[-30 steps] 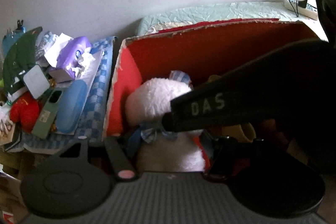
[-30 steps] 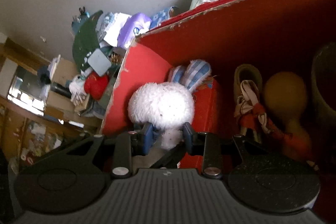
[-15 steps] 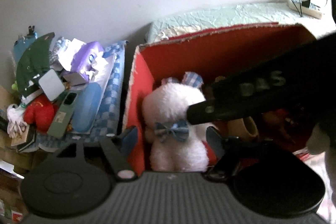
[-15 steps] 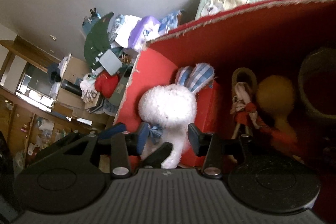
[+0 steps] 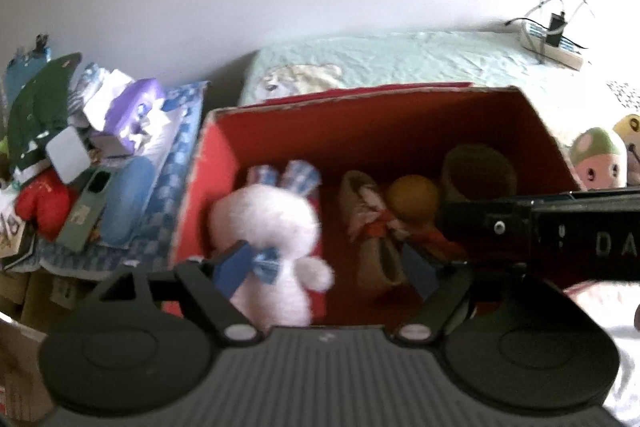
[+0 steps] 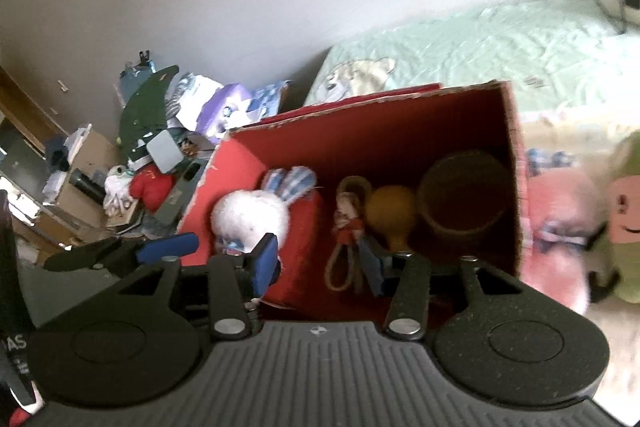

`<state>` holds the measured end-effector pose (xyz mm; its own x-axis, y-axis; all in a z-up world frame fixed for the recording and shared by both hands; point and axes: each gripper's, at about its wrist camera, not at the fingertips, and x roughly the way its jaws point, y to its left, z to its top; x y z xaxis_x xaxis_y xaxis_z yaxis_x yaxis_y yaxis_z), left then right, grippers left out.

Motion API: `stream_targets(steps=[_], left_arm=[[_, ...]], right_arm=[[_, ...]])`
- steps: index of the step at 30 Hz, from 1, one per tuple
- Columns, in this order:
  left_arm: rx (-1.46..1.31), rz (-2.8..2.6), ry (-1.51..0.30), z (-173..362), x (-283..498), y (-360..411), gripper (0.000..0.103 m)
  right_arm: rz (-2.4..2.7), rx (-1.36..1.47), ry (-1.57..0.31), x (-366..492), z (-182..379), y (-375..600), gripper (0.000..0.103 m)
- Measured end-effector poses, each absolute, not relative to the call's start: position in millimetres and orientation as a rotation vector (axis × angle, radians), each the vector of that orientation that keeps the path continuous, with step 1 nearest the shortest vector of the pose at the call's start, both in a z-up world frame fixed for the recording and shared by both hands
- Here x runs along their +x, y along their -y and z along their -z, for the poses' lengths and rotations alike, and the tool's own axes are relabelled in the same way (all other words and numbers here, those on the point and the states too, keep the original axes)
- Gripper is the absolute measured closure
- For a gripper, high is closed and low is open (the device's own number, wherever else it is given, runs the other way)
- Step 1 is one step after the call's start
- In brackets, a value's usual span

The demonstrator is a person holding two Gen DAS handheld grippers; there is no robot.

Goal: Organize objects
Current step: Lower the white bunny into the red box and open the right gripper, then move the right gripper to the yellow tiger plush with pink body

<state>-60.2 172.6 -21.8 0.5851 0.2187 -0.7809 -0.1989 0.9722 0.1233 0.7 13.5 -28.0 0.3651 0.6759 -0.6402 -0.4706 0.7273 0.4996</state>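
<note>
The right gripper (image 6: 316, 263) is hanging with jaws spread over the red box (image 6: 400, 131), where a white plush rabbit (image 6: 250, 217) (checked ears up) is leaning beside a brown basket (image 6: 464, 199).

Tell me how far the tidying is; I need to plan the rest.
Done: the white bunny, a rope doll, a yellow ball and a brown pot sit in the red box. In hand: nothing; the left gripper and right gripper are open. Left: plush toys beside the box.
</note>
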Motion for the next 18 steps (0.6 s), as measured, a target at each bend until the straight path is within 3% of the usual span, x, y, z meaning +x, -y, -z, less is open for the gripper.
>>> stream_targets(steps=[18], left_arm=[[0.089,-0.191,-0.951,3.9,-44.3,-19.1,0.025]], right_arm=[[-0.634,0.277,-0.886,-18.7,15.0,140.3,0.051]])
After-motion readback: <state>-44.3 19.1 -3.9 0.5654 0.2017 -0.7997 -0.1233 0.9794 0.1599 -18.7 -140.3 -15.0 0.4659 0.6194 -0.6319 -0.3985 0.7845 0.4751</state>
